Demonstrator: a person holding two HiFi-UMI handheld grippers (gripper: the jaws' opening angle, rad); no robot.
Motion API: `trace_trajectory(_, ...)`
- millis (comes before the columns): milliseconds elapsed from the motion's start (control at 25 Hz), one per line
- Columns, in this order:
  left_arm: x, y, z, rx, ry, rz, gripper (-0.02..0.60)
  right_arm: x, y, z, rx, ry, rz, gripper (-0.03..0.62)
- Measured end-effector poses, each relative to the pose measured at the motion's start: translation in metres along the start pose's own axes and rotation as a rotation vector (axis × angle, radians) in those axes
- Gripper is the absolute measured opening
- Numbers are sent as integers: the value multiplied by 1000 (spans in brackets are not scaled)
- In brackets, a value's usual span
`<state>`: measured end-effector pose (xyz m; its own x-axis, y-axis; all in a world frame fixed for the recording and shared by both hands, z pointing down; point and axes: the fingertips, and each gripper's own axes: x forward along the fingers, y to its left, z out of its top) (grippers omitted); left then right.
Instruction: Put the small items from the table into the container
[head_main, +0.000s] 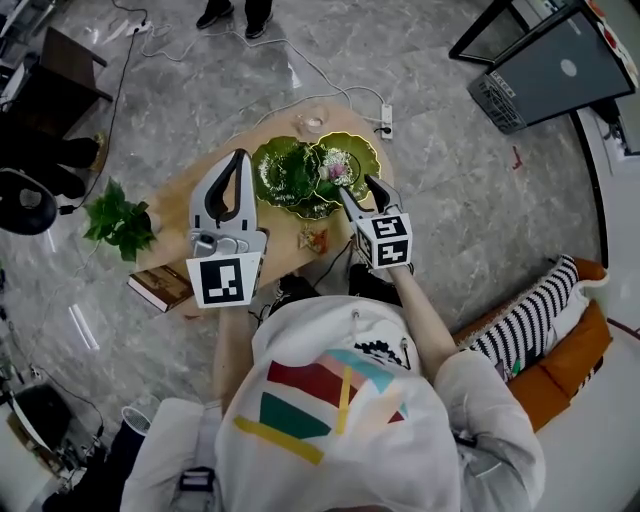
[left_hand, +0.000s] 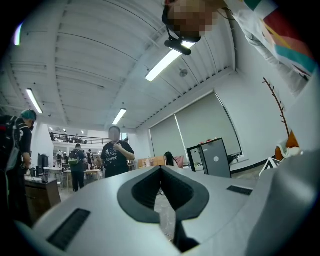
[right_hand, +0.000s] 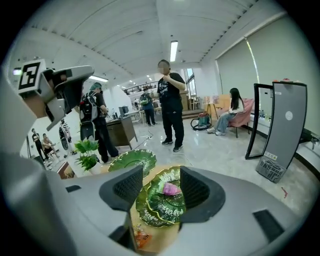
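A low wooden table (head_main: 178, 196) bears green leaf-shaped dishes (head_main: 276, 166). A pink wrapped item (head_main: 338, 171) lies in the right dish (head_main: 362, 143). A small orange packet (head_main: 314, 238) lies on the table in front of the dishes. My right gripper (head_main: 356, 190) hangs over the dishes, tilted down and open, with nothing between its jaws. In the right gripper view the pink item (right_hand: 171, 188) shows in the dish (right_hand: 154, 206) below the gap, and the packet (right_hand: 139, 235) lies nearer. My left gripper (head_main: 240, 157) is held up level to the left, jaws shut and empty (left_hand: 160, 169).
A potted plant (head_main: 118, 222) and a book (head_main: 160, 285) stand at the table's left end. A power strip (head_main: 386, 120) and cables lie on the floor beyond. People stand further off in the room (right_hand: 171, 102). A striped cushion (head_main: 530, 320) lies at the right.
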<state>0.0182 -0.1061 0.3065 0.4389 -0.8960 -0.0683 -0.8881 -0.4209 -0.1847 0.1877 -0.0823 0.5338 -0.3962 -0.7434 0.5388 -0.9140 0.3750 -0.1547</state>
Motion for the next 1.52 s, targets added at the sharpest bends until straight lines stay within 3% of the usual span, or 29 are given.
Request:
trace_trajectory(200,1,5,-5,-14,6,10,8,-4,25,-27,-10,47,77,239)
trace_trajectory(520,-8,-3,-45,-80,97,-23,8,0,48,-114,90,257,183,239)
trace_trajectory(760,-20,-15,-106,-153,249,-42,8,38,37,-201,323,476,226,239)
trace_trajectory(880,-26,-22,-132,-175,286,-44,8,62,39,-238,408,561,259,238)
trace_trajectory(1080,-36,-25,-169,-173,323,-50,8,87,56,-303,337,754,348,224)
trace_trajectory(1200,-44,-23,-182,-178,339,-50,8,96,61,-326,349,794,359,213)
trace_trajectory(1320,-49,-22,-194,-189,362,-55,8,100,62,-341,458,799,349,210)
trace_trajectory(1440,-53,-20,-202,-205,378,-55,8,101,56,-341,590,742,343,190)
trace_trajectory(1480,-53,-21,-203,-205,383,-59,8,99,54,-341,627,726,334,167)
trace_trajectory(1520,-53,-22,-204,-202,387,-65,8,97,51,-342,651,715,322,81)
